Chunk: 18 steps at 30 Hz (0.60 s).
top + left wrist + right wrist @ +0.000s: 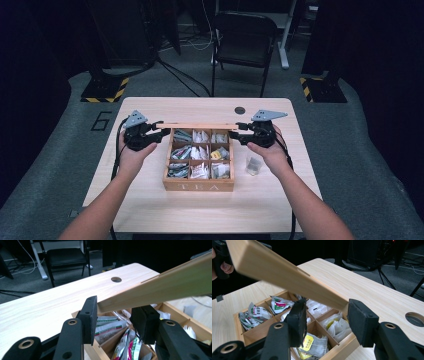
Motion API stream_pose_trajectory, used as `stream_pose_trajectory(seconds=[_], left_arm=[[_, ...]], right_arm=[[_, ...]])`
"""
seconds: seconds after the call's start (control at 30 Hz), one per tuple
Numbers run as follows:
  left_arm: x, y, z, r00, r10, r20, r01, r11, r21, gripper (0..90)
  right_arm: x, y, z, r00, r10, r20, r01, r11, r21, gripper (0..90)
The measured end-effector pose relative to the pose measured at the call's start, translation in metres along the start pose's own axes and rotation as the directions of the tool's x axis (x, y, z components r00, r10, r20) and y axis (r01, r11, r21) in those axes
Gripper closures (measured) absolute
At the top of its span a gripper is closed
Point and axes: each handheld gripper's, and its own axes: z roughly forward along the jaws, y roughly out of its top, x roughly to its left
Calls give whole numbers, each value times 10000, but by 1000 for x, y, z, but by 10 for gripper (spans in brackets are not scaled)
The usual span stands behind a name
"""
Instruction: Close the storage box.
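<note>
Two grippers: one at each end of the lid, both over a wooden table point(150, 200)
Left gripper point(159, 131): held in the person's left hand point(131, 152), at the left side of the tea box; in the left gripper view point(113, 315) its jaws stand apart with the end of the lid between them — the left pad looks to touch the wood, the right pad sits a bit off it, so I cannot tell if it really grips
Right gripper point(237, 134): held in the right hand point(270, 150), at the right side of the box; in the right gripper view point(325, 317) its jaws stand wide on both sides of the lid's end, and I cannot tell if they press on it
Lid point(200, 126): a long flat wooden board, lifted up along the back edge of the box, reaching from one gripper to the other
Tea box point(198, 186): wooden, open, near the middle of the table, with the word TEA on its front wall
Inside the box: nine little squares full of tea bags point(200, 152) — white, green and yellow packets
Small packet point(254, 165): lies on the table just right of the box, near the right hand
Hole point(240, 110): a round dark one in the table, behind the box
Chair point(245, 37): black, on the floor past the far side of the table
</note>
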Motion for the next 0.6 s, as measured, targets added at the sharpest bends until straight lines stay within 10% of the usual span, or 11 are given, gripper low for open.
stream_pose_trajectory(seconds=[0.6], left_arm=[[-6, -20, -5, 10000, -37, 84, 37, 10000, -31, 564]], right_arm=[[25, -6, -13, 9984, -542, 167, 547, 9981, -288, 468]])
